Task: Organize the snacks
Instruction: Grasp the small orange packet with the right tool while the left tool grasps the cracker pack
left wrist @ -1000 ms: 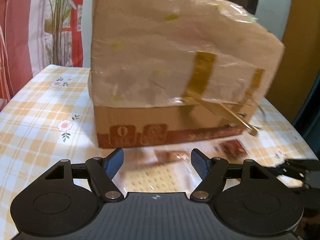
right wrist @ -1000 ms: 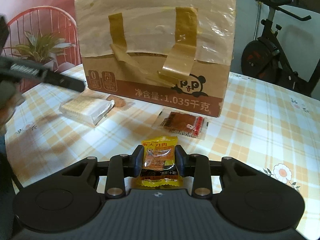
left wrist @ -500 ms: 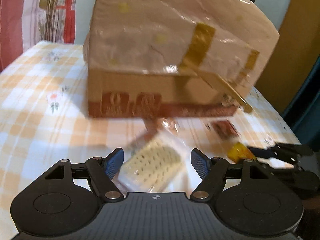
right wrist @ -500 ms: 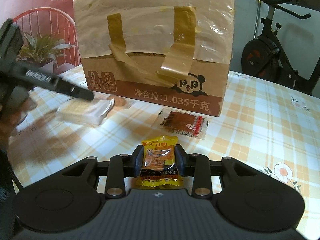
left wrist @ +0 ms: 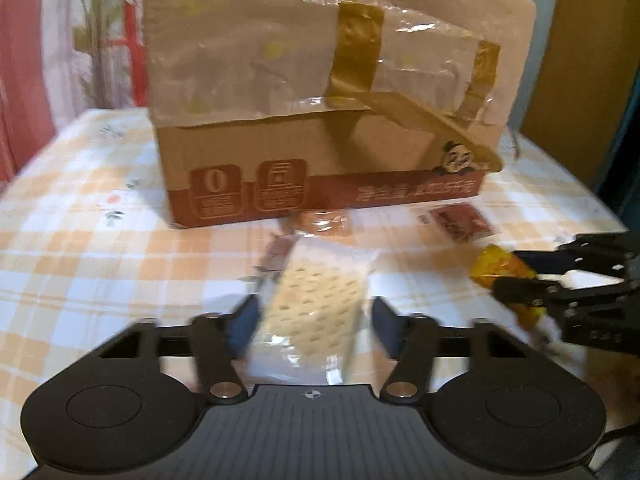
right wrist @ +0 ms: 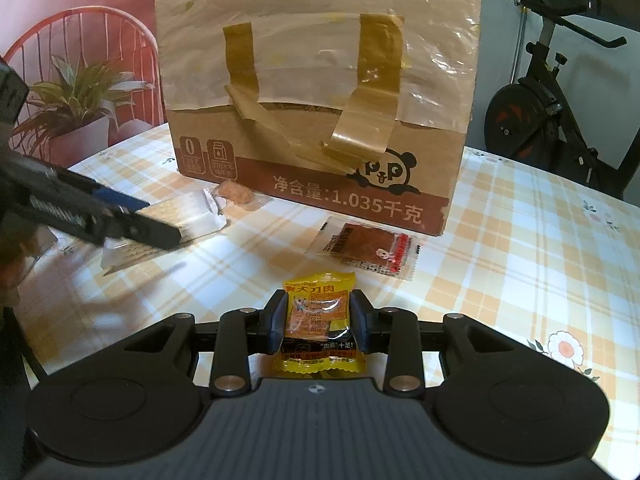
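Observation:
A clear packet of pale crackers (left wrist: 316, 292) lies on the checked tablecloth (left wrist: 100, 264) between the fingers of my left gripper (left wrist: 314, 314). Its jaws are closing around the packet and stand close to its sides; I see no firm press. In the right wrist view the same cracker packet (right wrist: 192, 216) shows at the left, under the dark fingers of the left gripper (right wrist: 120, 220). My right gripper (right wrist: 319, 322) is shut on a yellow snack packet (right wrist: 320, 292) and holds it a little above the table. It also appears at the right of the left wrist view, where the right gripper (left wrist: 560, 280) carries the yellow packet (left wrist: 500, 268).
A large taped cardboard box (right wrist: 320, 80) stands just behind the snacks. In front of it lie a red-brown snack packet (right wrist: 364, 248) and a small round brown snack (right wrist: 236, 194). A potted plant (right wrist: 68, 100) is at the left and an exercise bike (right wrist: 552, 100) at the right, both beyond the table.
My left gripper has moved forward and down over the cracker packet, and its jaws have narrowed around it. The right gripper has stayed still with the yellow packet.

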The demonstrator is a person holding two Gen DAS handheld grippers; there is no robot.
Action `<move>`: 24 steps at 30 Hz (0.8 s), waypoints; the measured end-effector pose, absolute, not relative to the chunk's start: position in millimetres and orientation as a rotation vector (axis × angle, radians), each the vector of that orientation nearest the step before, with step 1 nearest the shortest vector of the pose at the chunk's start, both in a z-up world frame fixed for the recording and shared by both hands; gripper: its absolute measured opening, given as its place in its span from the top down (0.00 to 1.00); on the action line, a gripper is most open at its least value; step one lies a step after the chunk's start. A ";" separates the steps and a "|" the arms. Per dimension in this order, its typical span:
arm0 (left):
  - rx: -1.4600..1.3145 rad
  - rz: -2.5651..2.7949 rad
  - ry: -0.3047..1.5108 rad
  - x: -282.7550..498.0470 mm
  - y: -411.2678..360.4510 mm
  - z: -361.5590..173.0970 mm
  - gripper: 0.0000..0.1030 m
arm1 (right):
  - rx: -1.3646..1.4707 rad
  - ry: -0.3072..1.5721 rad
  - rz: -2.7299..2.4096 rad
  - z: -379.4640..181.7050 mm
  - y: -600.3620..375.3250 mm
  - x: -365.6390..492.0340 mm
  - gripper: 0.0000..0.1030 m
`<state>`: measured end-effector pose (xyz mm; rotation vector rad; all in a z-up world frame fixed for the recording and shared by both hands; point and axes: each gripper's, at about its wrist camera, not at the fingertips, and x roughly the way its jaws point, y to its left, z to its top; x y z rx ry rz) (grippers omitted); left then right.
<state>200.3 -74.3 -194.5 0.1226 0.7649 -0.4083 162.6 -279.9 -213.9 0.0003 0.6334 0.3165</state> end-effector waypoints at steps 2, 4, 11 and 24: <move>0.105 -0.411 0.760 196.3 -73.0 -194.1 0.50 | -0.001 0.631 0.326 -213.9 -279.2 162.5 0.65; 0.101 -0.420 0.748 191.9 -72.7 -193.4 0.50 | -0.011 0.629 0.332 -214.0 -277.4 162.0 0.65; 0.107 -0.432 0.693 182.8 -73.3 -185.2 0.51 | -0.006 0.615 0.335 -213.4 -278.6 160.2 0.65; 0.082 -0.418 0.713 184.4 -68.4 -181.5 0.53 | -0.007 0.602 0.330 -212.1 -279.7 157.5 0.65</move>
